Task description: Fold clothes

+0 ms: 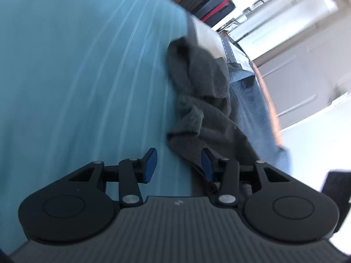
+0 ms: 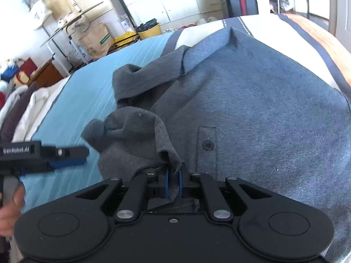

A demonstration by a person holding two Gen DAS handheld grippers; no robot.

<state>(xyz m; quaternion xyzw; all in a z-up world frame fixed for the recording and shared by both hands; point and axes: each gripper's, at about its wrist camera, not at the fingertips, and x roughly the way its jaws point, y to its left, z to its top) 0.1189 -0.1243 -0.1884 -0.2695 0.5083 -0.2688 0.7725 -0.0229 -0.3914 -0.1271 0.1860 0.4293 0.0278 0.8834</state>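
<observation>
The left gripper (image 1: 179, 164) hangs over the blue striped bedspread (image 1: 76, 87), jaws wide with nothing between them. Beside it, the grey polo shirt (image 2: 252, 109) lies on the bed, its bunched collar edge pinched in the right gripper (image 2: 173, 183).

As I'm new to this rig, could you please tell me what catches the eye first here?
The grey polo shirt spread across the bed dominates. The right claw is shut on a bunched fold of it near the pocket button. The left claw is open over the striped blue bedcover, beside the shirt's crumpled edge.
</observation>
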